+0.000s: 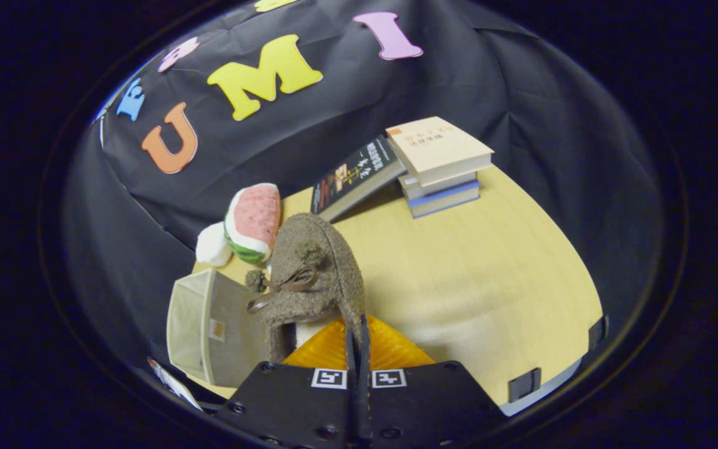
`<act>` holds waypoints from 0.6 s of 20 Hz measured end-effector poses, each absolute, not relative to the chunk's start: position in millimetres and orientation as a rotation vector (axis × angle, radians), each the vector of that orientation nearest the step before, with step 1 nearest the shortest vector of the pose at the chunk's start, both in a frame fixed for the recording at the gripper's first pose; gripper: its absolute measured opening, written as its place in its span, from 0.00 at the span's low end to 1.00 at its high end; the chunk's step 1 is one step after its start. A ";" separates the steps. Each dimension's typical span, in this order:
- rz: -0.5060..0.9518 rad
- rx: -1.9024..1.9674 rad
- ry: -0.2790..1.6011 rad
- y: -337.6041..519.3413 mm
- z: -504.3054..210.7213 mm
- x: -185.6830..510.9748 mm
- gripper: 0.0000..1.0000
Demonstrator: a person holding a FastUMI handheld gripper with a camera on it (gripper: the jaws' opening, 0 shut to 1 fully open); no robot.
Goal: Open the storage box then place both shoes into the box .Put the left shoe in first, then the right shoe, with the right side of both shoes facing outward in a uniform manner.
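Felt-brown shoe (315, 274) pinched by its rim, tongs (357, 340) nearly closed on it (toe up), storage box (206, 327) just beside

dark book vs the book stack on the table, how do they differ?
The dark book leans tilted against the book stack; the stack lies flat. The dark book is single with a dark cover; the stack is several books, a pale one on top. The dark book sits nearer the shoe, which the gripper fingers pinch at its edge. Both rest on the wooden table.
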State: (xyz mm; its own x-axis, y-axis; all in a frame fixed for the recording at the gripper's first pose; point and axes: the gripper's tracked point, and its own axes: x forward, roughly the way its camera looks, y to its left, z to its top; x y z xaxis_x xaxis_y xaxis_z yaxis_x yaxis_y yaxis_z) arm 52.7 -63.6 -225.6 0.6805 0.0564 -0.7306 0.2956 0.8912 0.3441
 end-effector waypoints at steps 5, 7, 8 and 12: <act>-0.075 0.498 0.787 45.9 -179.1 75.4 0.00; -0.044 0.484 0.786 87.6 -173.2 83.5 0.00; -0.033 0.485 0.791 107.7 -173.3 86.1 0.00; -0.027 0.510 0.824 169.3 -185.3 90.6 0.00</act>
